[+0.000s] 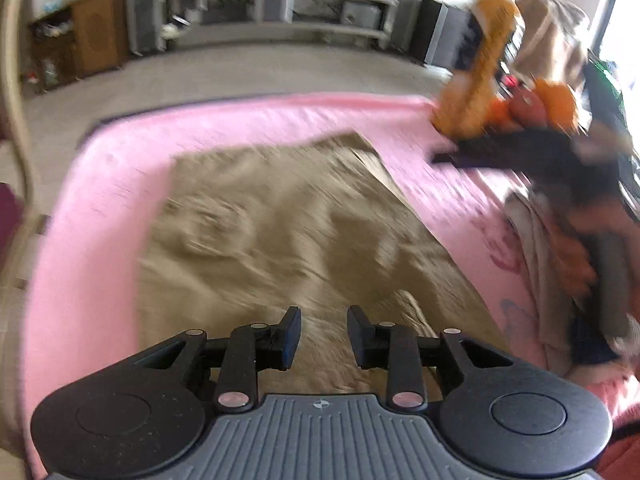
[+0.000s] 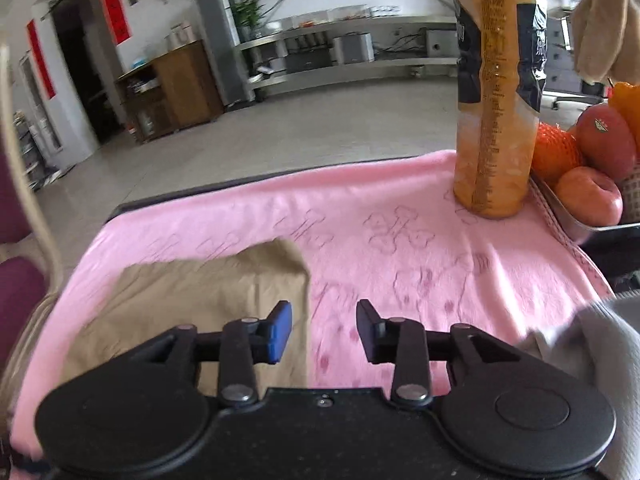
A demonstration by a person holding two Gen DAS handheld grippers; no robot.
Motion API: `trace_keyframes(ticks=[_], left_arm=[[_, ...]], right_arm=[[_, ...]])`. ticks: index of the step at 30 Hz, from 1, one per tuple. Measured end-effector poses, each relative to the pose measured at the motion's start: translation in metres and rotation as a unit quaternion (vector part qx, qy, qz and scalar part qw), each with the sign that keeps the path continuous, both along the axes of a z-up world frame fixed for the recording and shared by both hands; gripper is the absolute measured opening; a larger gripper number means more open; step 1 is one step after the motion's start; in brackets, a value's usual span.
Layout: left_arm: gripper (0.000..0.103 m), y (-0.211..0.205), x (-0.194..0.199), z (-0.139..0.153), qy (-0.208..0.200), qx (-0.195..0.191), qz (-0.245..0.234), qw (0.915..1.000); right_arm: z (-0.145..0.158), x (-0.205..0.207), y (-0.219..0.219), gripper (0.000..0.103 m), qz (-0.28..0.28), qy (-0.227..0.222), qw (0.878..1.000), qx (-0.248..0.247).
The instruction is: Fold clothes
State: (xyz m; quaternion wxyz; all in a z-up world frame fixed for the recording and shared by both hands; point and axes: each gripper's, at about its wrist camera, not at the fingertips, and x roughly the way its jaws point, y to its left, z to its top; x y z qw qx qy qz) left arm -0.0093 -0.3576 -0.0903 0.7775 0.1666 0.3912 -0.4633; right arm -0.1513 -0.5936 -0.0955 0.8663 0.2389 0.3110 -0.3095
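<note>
A khaki garment (image 1: 280,232) is laid flat on the pink blanket (image 1: 100,184) that covers the counter, and its surface is seen with some wrinkles. The left tongs (image 1: 324,336) are held above the near part of this garment with the fingers spread, and nothing is gripped between them. The right tongs (image 2: 324,332) are also spread and empty; they are held over the right edge of the garment (image 2: 200,292), so that one finger is seen above the khaki cloth and the other above the pink blanket (image 2: 420,248). At the far right corner of the blanket an orange bottle (image 2: 496,92) is standing upright, just beside a metal tray (image 2: 576,228) in which apples (image 2: 588,196) and an orange fruit in a net (image 2: 554,152) are kept. A pile of other clothes (image 1: 560,248) is seen at the right side in the left wrist view, which is blurred.
</note>
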Motion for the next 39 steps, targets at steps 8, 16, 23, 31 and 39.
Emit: trace_keyframes(ticks=[8, 16, 23, 31, 39], left_arm=[[0.009, -0.027, 0.053, -0.020, -0.061, 0.041, 0.016, 0.9971], [0.015, -0.080, 0.092, -0.061, -0.087, 0.050, -0.022, 0.9947], [0.016, -0.083, 0.095, -0.083, -0.236, 0.062, 0.109, 0.9636], [0.032, -0.052, 0.092, -0.043, -0.225, 0.108, 0.158, 0.9554], [0.033, 0.037, 0.009, 0.017, -0.205, 0.085, 0.098, 0.9702]], right_arm=[[-0.012, 0.027, 0.013, 0.034, 0.164, -0.070, 0.970, 0.168], [-0.090, 0.078, -0.034, 0.025, 0.117, -0.118, 0.930, 0.329], [-0.106, 0.028, -0.070, 0.007, -0.118, -0.230, 0.945, 0.200], [-0.043, 0.002, -0.048, 0.031, -0.166, -0.123, 0.974, 0.095], [0.043, -0.072, 0.026, 0.043, -0.117, -0.067, 0.986, 0.100]])
